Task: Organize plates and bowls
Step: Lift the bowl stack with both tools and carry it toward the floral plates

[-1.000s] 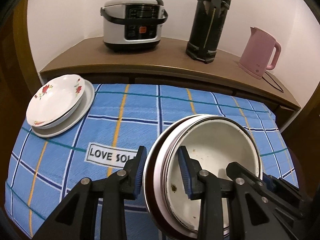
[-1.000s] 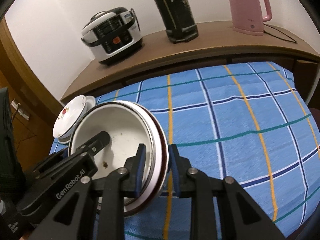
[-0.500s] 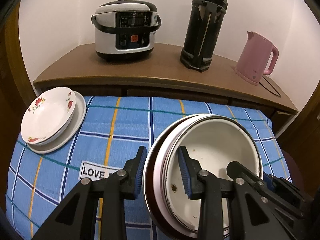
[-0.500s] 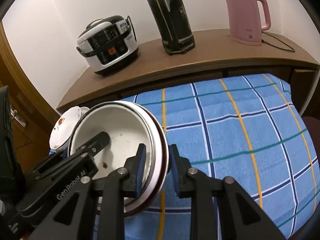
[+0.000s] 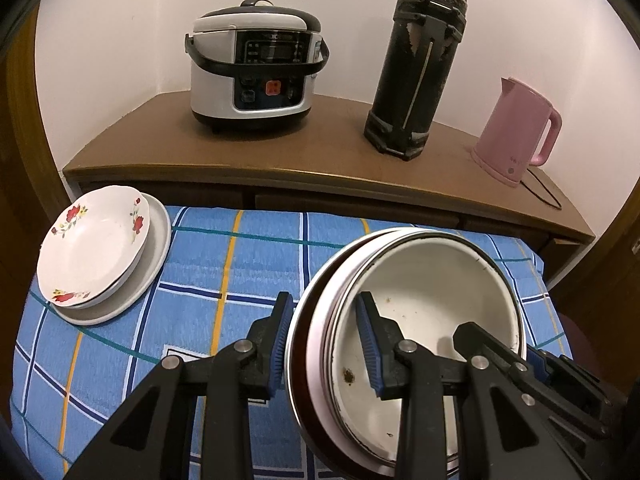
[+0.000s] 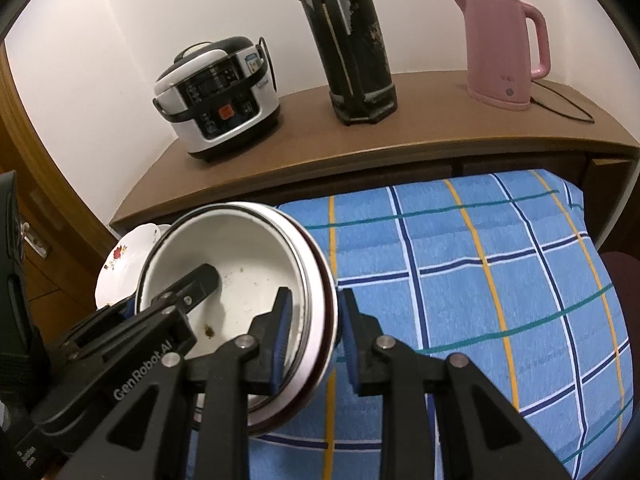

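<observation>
1. Grip. The left gripper (image 5: 324, 342) and the right gripper (image 6: 312, 340) each have their fingers set narrow and clamped across opposite rims of one nested stack of dishes (image 5: 420, 320): a white enamel bowl (image 6: 240, 264) innermost, a pale plate and a dark-rimmed plate behind it. The stack is tilted steeply and held in the air above the blue checked cloth (image 5: 240, 264).

2. Destination, as judged. A flowered bowl (image 5: 96, 240) sits on a plain white plate (image 5: 158, 232) at the far left corner of the cloth, well apart from the held stack.

3. Hazard: slippage. The dishes are loose inside one another and steeply tilted; if the two hands drift apart or twist unequally, the enamel bowl could slide out and drop onto the cloth.

4. Hazard: collision. Set down too fast or off-centre, the stack could chip the flowered bowl or push it off its plate toward the cloth's edge.

5. Hazard: soiling. Brown specks inside the enamel bowl may transfer to clean dishes.

6. Change from the earlier frames. The stack appears higher above the cloth and nearer the wooden sideboard (image 5: 320, 160); the rice cooker (image 5: 256, 76), black thermos (image 5: 420, 64) and pink kettle (image 5: 516, 132) loom larger. The printed label on the cloth is now almost hidden behind the left fingers (image 5: 280, 344). Both grips are unchanged.
</observation>
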The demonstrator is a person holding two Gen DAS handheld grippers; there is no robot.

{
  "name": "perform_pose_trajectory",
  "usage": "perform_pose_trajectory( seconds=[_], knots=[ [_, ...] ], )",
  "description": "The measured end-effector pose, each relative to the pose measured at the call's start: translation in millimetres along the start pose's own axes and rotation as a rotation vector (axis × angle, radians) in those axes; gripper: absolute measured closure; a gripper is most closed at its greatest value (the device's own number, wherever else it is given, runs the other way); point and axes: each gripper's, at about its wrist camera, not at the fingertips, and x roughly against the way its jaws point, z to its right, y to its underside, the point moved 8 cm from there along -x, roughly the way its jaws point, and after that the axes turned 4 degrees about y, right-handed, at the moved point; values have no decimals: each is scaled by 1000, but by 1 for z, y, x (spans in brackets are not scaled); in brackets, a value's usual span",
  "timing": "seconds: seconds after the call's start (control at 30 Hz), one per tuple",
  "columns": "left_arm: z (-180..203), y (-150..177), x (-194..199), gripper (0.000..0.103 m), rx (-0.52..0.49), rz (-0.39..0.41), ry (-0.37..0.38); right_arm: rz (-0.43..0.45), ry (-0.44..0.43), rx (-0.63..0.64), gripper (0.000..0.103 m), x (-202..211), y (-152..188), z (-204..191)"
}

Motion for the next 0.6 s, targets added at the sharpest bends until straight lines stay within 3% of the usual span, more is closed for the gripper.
perform_pose_trajectory(
  seconds=[0.6],
  knots=[
    [-36, -20, 3, 68, 49, 27, -15, 3, -12, 60, 79, -15, -18, -37]
  ],
)
